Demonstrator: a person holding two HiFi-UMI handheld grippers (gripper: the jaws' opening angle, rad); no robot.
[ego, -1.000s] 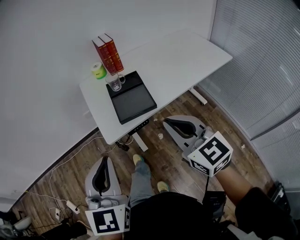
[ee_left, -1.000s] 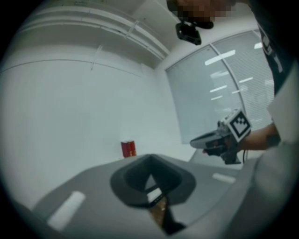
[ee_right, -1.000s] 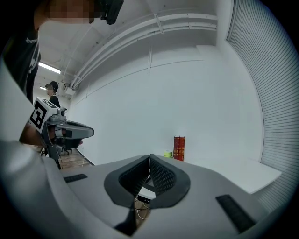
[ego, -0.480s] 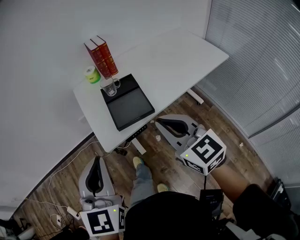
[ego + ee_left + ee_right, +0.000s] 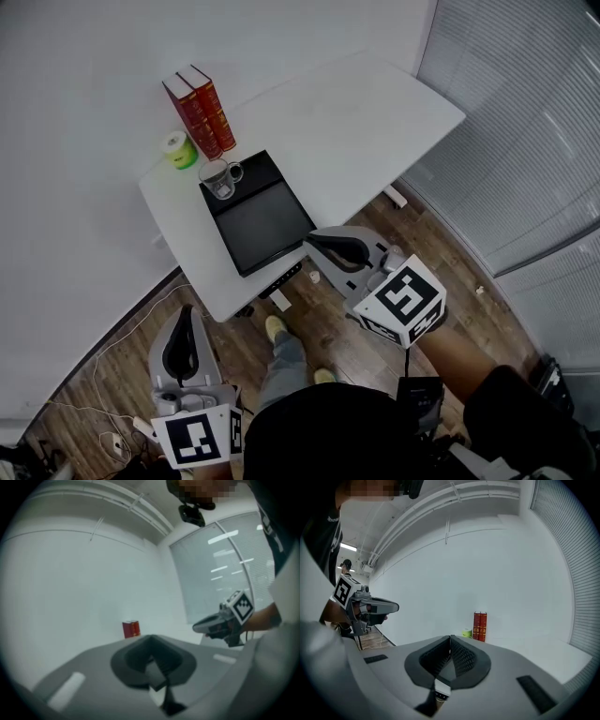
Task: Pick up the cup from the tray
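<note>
The person, at the bottom of the frame, wears a black top [image 5: 328, 431] with a black sleeve [image 5: 511, 412] at lower right, blue jeans [image 5: 284, 361] and yellow-green shoes [image 5: 274, 325]. The left gripper [image 5: 183, 323] at lower left and the right gripper [image 5: 314, 244] near the centre share a light grey shell with black ribbed pads [image 5: 461, 660]. Each carries a white marker cube [image 5: 195, 439] printed with black squares.

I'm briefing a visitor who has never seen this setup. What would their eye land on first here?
Probably the two red books, upright at the far-left corner of the white table, the strongest colour in view. Next, the black tray in front of them, with a clear glass cup on its far end. In the foreground, the left gripper and right gripper are both shut, empty and away from the cup.
</note>
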